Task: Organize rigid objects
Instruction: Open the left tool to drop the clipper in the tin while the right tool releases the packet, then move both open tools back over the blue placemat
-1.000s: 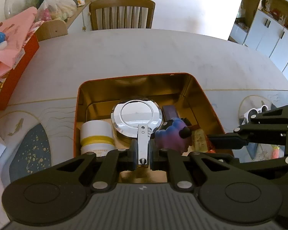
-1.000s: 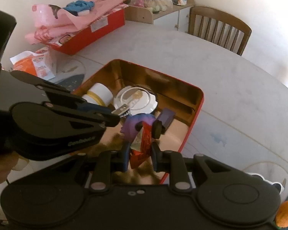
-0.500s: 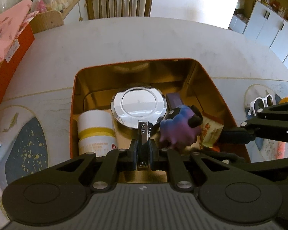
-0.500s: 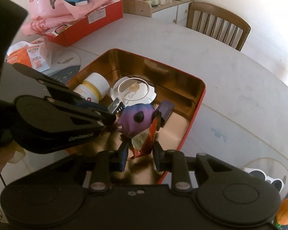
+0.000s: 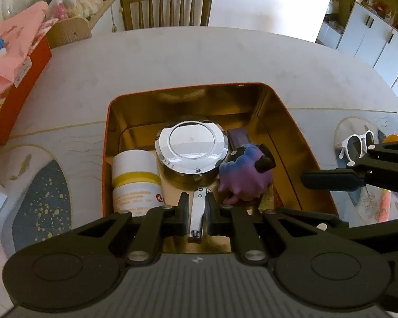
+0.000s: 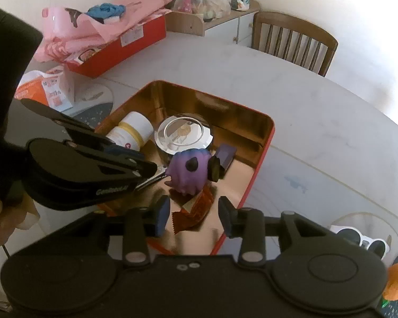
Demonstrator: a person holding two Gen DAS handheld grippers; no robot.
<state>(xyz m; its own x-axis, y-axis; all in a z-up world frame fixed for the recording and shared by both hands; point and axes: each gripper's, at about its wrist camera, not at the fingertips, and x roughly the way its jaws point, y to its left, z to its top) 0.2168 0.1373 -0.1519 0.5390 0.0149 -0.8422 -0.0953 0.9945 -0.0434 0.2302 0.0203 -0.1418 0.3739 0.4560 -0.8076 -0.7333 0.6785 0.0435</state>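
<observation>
The left fingers [image 5: 198, 213] are clamped tight on a flat metal clip [image 5: 198, 212], held low over the near end of the tin [image 5: 106, 143]. In the left wrist view the tin sits on the table [image 5: 172, 58] and already holds a white jar [image 5: 135, 182] with a yellow band lying on its side, a round chrome lid [image 5: 192, 147], a purple toy [image 5: 245, 176] just right of the clip, a dark purple box [image 5: 238, 138] behind the toy, and a snack packet [image 5: 269, 200] under the toy's near edge. The jar's label carries a red mark and faint print too small to read. White sunglasses [image 5: 357, 143] lie on the table to the right, well apart from the tin, with an orange thing just beyond them.

In the right wrist view the right fingers [image 6: 194, 216] are opening, and nothing sits between them; the packet lies on the tin floor just ahead and below, free of both pads, with the toy resting on its far end. The left tool crosses from the left, its side lettered "GenRobot.AI" as far as can be made out. A red box [image 6: 119, 50] piled with pink paper stands far left; its labels are unreadable.

By my reading the task is well along: five things are in the tin, the packet looks newly set down, and the clip is not yet released. The sunglasses and the orange thing [image 6: 396, 281] at the lower right remain outside.
</observation>
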